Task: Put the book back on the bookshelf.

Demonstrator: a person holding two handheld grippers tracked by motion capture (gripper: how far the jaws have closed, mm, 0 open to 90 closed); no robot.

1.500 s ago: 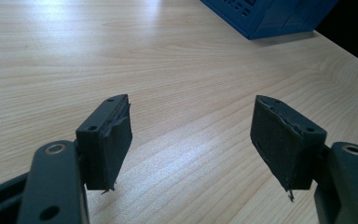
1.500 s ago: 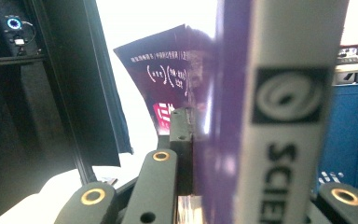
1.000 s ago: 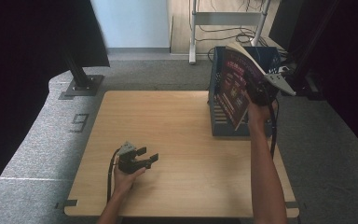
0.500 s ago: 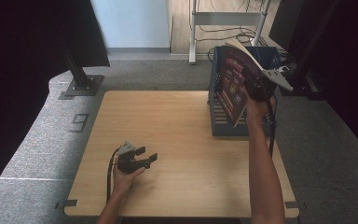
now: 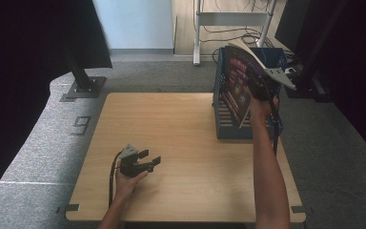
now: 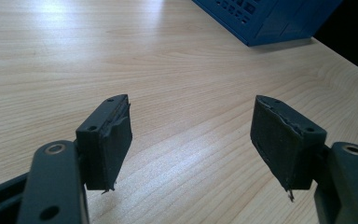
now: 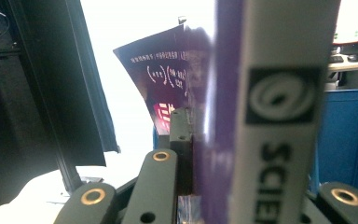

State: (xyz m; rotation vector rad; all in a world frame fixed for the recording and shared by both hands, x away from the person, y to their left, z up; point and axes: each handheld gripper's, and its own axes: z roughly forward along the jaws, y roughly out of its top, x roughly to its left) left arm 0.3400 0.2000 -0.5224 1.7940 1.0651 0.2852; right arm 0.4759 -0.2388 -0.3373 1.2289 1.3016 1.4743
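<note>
Right gripper (image 5: 262, 90) clamped on a book (image 5: 240, 81) by its spine edge, tilted over the blue crate (image 5: 226, 129). Thin, floppy cover, likely slick; grip near the spine. Left gripper (image 5: 147, 160) jaws apart, resting on table (image 5: 181, 124).

A light wooden desk (image 5: 186, 124) carries a blue slatted plastic crate (image 5: 228, 121) at its far right edge. A thin purple-covered book (image 5: 240, 83) stands tilted in the crate, its top leaning out over the crate's right side, and the right gripper (image 5: 262, 90) sits on the book's upper right edge, above the crate, jaws clamped on it. The left gripper (image 5: 140, 162) lies low over the near left part of the desk, well apart from the crate, its jaws pointing right across bare wood. Behind the desk, on the floor, stands a white metal rack (image 5: 233, 19); a black stand foot (image 5: 83, 86) rests on the floor beyond the desk's far left corner.
</note>
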